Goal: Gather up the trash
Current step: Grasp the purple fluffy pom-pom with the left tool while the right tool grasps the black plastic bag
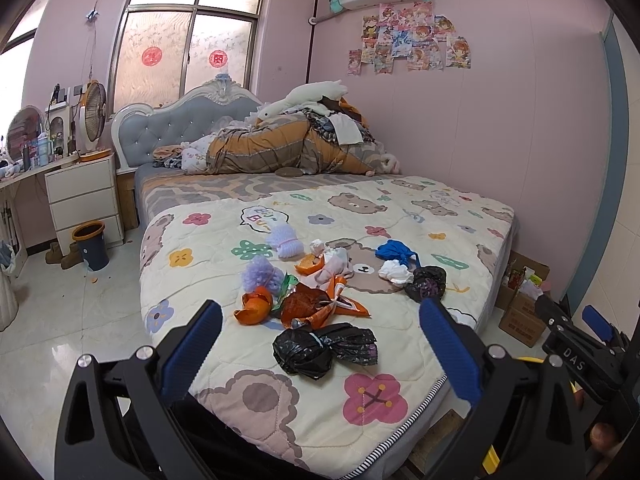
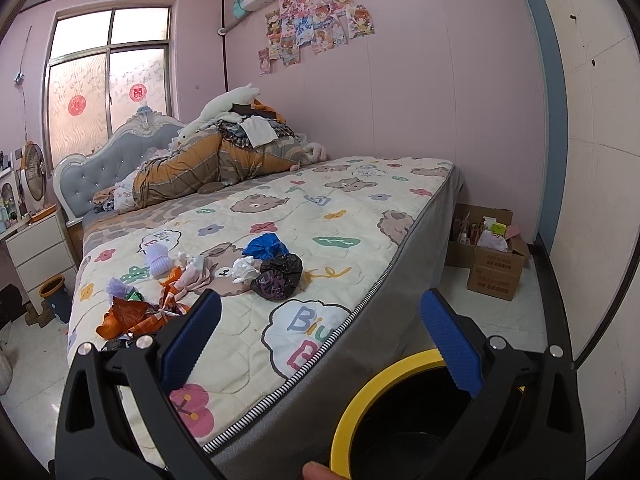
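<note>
Both grippers hang spread wide and empty at the foot edge of the bed, whose cream quilted cover is printed with bears and flowers. The left gripper points at the trash heaped mid-quilt, toward the foot: a knotted black plastic bag lies closest, just beyond it a torn orange snack wrapper and curled orange peel, then lilac foam fruit nets, a crumpled blue plastic bag, white tissue and a second black bag nearer the right edge. The right gripper hovers over the quilt's right foot corner, above a yellow-rimmed black bin standing on the floor against the mattress side; how much it already holds cannot be made out.

The sensible first pick is probably the nearest black bag: the left gripper should come down straddling the knotted waist, close there so the slippery film cannot slide out, lift clear of the quilt so no fabric is caught, then carry it across to the bin.
</note>
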The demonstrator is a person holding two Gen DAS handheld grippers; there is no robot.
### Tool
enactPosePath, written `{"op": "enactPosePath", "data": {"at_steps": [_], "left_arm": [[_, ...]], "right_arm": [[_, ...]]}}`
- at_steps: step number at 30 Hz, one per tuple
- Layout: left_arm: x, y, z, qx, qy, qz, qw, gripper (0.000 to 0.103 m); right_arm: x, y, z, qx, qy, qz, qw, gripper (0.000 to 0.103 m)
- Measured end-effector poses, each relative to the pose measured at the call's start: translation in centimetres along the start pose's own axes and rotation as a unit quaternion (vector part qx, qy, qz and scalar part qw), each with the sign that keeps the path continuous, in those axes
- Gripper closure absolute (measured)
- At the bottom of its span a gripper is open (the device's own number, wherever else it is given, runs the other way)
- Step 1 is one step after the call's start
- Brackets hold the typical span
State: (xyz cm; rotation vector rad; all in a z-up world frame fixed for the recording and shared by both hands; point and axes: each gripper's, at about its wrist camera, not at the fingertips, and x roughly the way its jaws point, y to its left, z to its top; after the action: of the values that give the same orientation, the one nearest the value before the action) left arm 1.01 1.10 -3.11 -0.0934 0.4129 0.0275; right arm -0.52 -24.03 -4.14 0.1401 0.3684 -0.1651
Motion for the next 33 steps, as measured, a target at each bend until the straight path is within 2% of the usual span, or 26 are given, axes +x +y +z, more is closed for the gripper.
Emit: {"op": "enactPosePath", "data": {"at_steps": [7,11,15,19,22,26,33], "left_arm": [[1.7,2.4,1.5,-0.018,0.012,0.014,0.9997,0.008],[3.9,5.2,1.9,-0.039,0.042,-0.001,0.9983,0.008],[5.8,7.4,1.7,-0.018,0.048,0.016,0.9986,0.008],[8.4,9.2,1.6,-0.007,0.077,-0.007,0.9970,0.008],[10.6,10.0,1.6,-0.002,0.099,-0.021,0.9949,0.008],[14.0,10.9,2.1,0.011,0.107,-0.004,0.9942,0.008],[20.9,12.8,3.5,-0.020,0.156,-0.033,0.9870,0.008]], "right_arm": [[3.0,0.2,0.6,-0.007,0.013,0.035,0.999,0.007],[5.3,0.9,0.7,-0.036,0.022,0.053,0.998,0.007],[7.9,1.9,0.8,-0.062,0.035,0.067,0.995,0.007],[10.6,2.9,0.8,-0.074,0.048,0.085,0.993,0.007],[12.5,3.5,1.0,-0.072,0.074,0.095,0.990,0.007],[16.0,4.3,1.2,-0.062,0.116,0.112,0.985,0.007],[21.3,4.9,1.4,-0.050,0.159,0.115,0.979,0.007]]}}
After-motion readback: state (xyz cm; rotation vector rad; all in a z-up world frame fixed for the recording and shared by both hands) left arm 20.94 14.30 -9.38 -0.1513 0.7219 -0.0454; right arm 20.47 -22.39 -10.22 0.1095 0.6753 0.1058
